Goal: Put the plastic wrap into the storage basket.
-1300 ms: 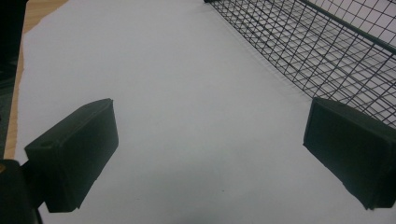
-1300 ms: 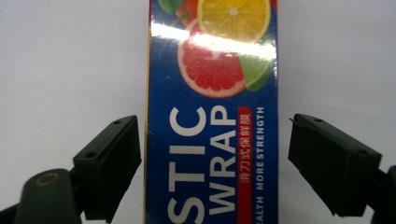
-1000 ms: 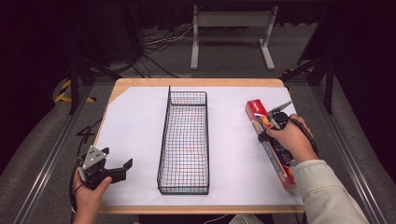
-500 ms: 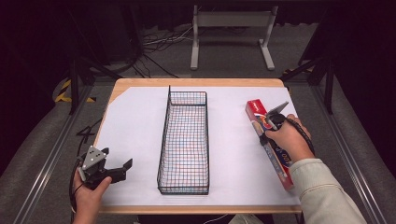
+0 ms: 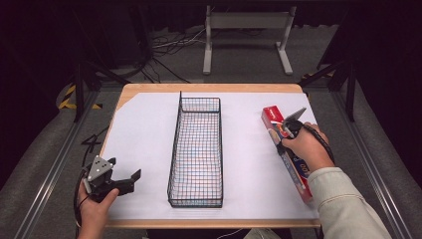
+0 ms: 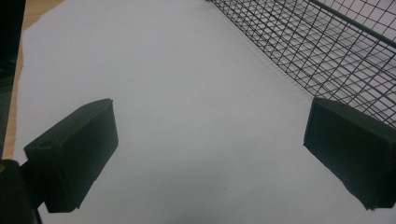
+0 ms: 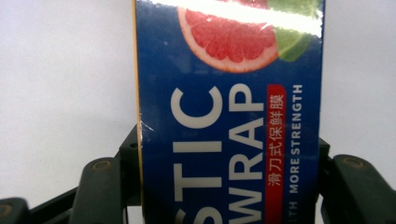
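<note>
Table (image 5: 149,124), white sheet; basket (image 5: 196,149) centred. Right gripper (image 5: 284,135) pinching wrap box (image 7: 229,116) right of basket; off-centre grip, box may tilt, slip. Left gripper (image 5: 123,180) spread, empty, left of basket.

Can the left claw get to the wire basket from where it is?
Probably yes. The left claw is open on the white sheet beside the basket, and nothing lies between them. The basket's mesh wall is already close by.

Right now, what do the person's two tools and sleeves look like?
Both tools are black. The left tool carries a grey three-cornered plate on top and has blocky rectangular jaws. The right tool trails a black cable over the hand. The right arm wears a pale long sleeve.
</note>
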The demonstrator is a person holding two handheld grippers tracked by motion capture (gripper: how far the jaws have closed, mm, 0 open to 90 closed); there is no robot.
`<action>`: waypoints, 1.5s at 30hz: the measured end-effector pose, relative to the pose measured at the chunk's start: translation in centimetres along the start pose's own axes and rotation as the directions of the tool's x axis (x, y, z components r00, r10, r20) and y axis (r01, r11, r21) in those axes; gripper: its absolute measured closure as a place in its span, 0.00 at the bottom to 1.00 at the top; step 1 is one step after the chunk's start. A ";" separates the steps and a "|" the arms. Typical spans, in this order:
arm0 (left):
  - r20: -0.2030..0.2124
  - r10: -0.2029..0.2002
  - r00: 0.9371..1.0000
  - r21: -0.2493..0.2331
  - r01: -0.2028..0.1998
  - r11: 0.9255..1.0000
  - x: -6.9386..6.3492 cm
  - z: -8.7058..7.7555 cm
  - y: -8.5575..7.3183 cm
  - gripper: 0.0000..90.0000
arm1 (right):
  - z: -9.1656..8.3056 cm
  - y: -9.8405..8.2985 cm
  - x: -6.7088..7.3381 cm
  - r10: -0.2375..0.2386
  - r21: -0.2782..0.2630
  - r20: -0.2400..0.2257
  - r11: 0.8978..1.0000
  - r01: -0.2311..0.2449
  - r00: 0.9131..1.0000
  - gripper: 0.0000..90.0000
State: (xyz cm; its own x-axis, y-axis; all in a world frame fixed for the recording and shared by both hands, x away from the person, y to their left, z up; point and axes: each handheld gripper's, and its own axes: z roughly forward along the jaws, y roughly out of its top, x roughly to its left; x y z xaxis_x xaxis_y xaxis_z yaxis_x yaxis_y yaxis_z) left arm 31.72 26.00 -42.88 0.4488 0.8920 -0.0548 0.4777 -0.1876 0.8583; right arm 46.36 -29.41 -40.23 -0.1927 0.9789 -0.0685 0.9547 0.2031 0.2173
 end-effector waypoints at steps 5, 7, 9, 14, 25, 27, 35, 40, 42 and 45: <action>0.002 -0.004 1.000 0.005 0.004 1.000 -0.1 0.2 -0.1 0.04 | -0.4 0.3 0.2 0.028 0.014 -0.003 1.000 -0.028 1.000 0.45; 0.005 0.001 1.000 0.011 -0.001 1.000 -0.2 0.3 -0.2 0.04 | -0.8 0.3 0.1 0.034 0.006 -0.013 0.999 -0.033 0.999 0.45; 0.005 0.000 1.000 0.009 0.000 1.000 -0.2 0.3 -0.2 0.04 | -1.3 0.4 0.1 0.045 -0.001 -0.021 0.999 -0.045 0.999 0.45; 0.003 -0.004 1.000 0.006 0.004 1.000 -0.2 0.2 -0.1 0.04 | -2.8 0.5 0.3 0.064 -0.021 -0.029 0.998 -0.065 0.998 0.45; 0.002 -0.005 1.000 0.003 0.005 1.000 -0.1 0.2 -0.1 0.04 | -5.5 0.7 1.1 0.085 -0.051 -0.052 0.995 -0.088 0.995 0.45; 0.002 -0.010 1.000 0.005 0.010 1.000 -0.1 0.1 -0.1 0.04 | -5.9 0.8 1.2 0.086 -0.060 -0.052 0.994 -0.089 0.995 0.45; 0.000 -0.007 1.000 0.008 0.007 1.000 -0.1 0.2 -0.2 0.04 | -7.3 1.2 1.8 0.096 -0.070 -0.061 0.993 -0.100 0.994 0.45; 0.001 -0.005 1.000 0.008 0.005 1.000 0.0 0.2 -0.2 0.04 | -7.8 1.4 2.4 0.131 -0.066 -0.080 0.988 -0.136 0.988 0.45; 0.002 -0.006 1.000 0.007 0.006 1.000 0.0 0.2 -0.2 0.04 | -7.9 1.5 2.7 0.138 -0.064 -0.085 0.988 -0.144 0.987 0.45; 0.001 -0.005 1.000 0.009 0.005 1.000 -0.1 0.2 -0.2 0.04 | -8.0 1.7 3.4 0.146 -0.067 -0.090 0.986 -0.152 0.985 0.45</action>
State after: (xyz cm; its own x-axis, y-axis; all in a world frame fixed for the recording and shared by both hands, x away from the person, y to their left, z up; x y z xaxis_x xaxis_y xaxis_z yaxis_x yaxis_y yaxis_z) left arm 31.79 25.89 -43.17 0.4471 0.8925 -0.0595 0.4869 -0.1871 0.8532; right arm 45.45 -25.51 -32.28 -0.0707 0.9961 0.0521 0.9557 0.0526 0.2898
